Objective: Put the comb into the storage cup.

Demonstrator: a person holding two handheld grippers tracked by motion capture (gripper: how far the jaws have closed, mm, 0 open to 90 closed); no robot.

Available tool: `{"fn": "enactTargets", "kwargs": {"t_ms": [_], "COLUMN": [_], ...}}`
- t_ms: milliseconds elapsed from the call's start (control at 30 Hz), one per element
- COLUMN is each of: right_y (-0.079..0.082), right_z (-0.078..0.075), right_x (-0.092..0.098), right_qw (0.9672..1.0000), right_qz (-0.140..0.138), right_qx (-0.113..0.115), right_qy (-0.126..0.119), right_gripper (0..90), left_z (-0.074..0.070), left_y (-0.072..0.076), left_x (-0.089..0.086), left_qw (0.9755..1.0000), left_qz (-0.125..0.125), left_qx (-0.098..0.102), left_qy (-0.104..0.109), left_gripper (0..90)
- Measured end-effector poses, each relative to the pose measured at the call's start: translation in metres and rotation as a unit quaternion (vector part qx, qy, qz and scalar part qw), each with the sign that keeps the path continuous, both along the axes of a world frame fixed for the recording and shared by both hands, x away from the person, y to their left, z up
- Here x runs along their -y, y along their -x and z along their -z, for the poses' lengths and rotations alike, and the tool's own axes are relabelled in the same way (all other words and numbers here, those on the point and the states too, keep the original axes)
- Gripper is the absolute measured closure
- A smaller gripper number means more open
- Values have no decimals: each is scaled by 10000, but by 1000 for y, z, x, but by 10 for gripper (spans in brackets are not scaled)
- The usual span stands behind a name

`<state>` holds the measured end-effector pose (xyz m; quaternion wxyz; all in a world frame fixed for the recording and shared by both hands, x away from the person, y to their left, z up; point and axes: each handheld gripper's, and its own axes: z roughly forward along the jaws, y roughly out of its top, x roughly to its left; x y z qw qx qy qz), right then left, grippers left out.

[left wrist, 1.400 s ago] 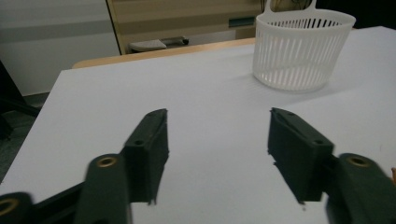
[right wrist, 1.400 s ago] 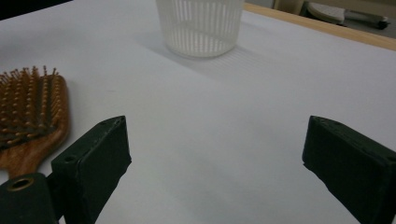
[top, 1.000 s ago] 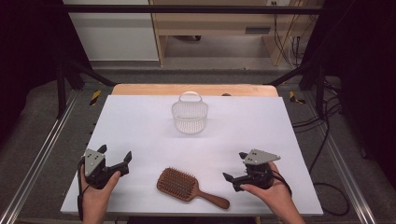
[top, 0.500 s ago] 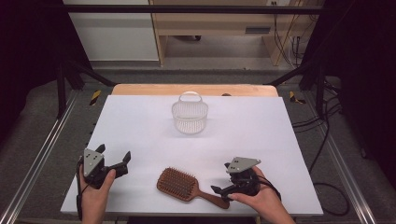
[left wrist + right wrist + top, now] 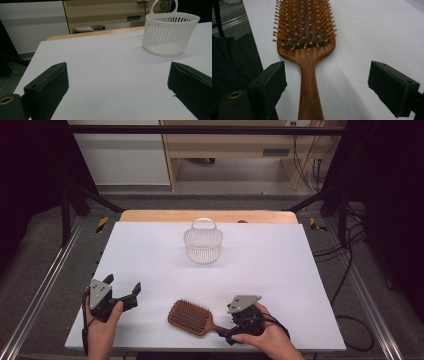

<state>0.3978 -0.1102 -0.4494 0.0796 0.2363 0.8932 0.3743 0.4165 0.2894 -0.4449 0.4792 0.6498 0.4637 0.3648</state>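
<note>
A wooden paddle hairbrush [image 5: 189,316] lies bristles up near the front edge of the white table [image 5: 280,270]. Its handle [image 5: 309,87] points toward my right gripper [image 5: 226,332], whose jaws stand either side of it. In the right gripper view the right gripper [image 5: 327,80] has just been closing a little, but its pads are still apart from the handle, which lies nearer the left jaw. My left gripper [image 5: 122,285] rests open at the front left, with nothing between its jaws. A white slatted basket [image 5: 202,245] with a loop handle stands upright at the table's middle back and is also in the left gripper view [image 5: 170,32].
A wooden board [image 5: 205,216] edges the far side of the table. Metal rails [image 5: 40,290] run along both sides, and cables [image 5: 345,270] trail on the floor at the right. Bare white surface lies between the brush and the basket.
My right hand has moved left and slightly down, from beside the brush to over its handle, and its jaws have narrowed a little. The left hand, brush and basket have not moved.
</note>
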Motion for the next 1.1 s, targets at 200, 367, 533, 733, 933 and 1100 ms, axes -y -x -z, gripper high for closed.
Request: {"fn": "enactTargets", "kwargs": {"t_ms": [200,367,533,733,933,1100], "right_y": [2,3,5,6,6,5], "right_z": [7,12,13,16,18,17], "right_x": [-12,-19,-22,-26,-28,-30], "right_qw": [9996,9990,9981,9966,9958,9955], "right_qz": [-139,-207,-330,-450,-485,-449], "right_qx": [-60,-79,-52,-6,-56,-132], "right_qy": [244,396,514,685,772,820], "right_gripper": [217,298,433,555,646,681], "left_z": [0,0,0,0,0,0], "left_y": [0,0,0,0,0,0], "left_x": [0,1,1,1,0,2], "left_qw": [10000,10000,10000,10000,10000,10000], "left_qz": [35,56,70,72,46,71], "left_qx": [-11,-13,-14,-9,25,3], "left_qy": [7,0,-1,-2,-1,-22], "left_gripper": [36,36,36,36,37,38]}}
